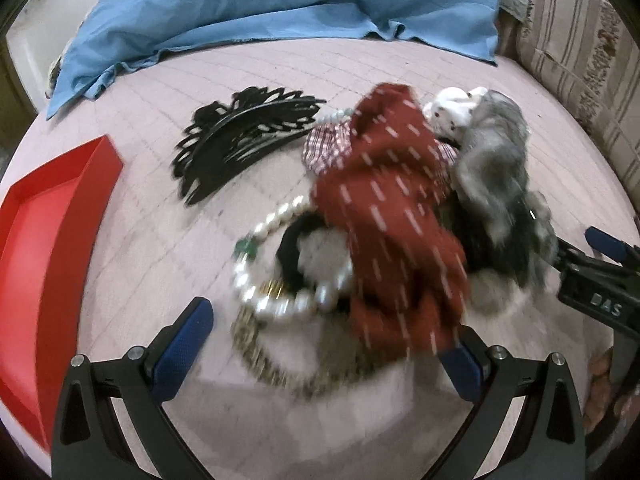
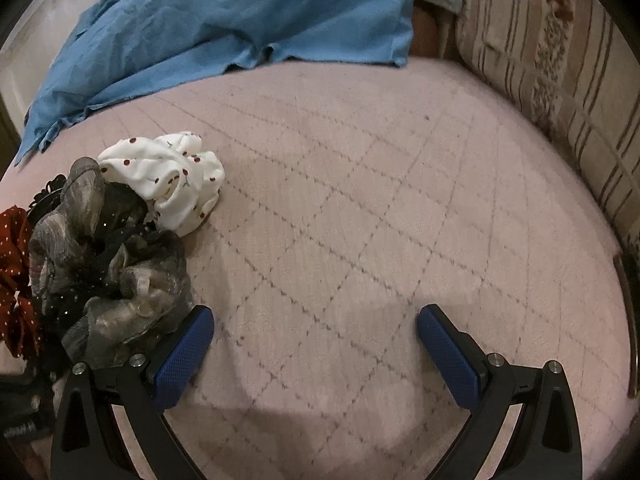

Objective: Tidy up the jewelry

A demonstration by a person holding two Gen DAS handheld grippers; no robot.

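While the pearl bracelet [image 1: 280,276] is lying in the heap on the pink quilted bedspread [image 2: 380,200], the left gripper [image 1: 328,344] is hovering over it with its blue pads spread wide, pinching nothing. Tangled round the pearls are a black hair tie [image 1: 296,248], a red dotted scrunchie [image 1: 384,208], a grey gauzy scrunchie [image 2: 108,264] and a white cherry-print scrunchie [image 2: 176,180]; a black comb clip [image 1: 244,136] is sitting just beyond. The right gripper [image 2: 316,344] is waiting over bare quilt, likewise spread. Sorting seems to be only beginning: the red tray [image 1: 44,240] at far left is showing nothing inside. Next likely calls for closing on the pearls alone. "DAS" is readable on the right gripper's body.
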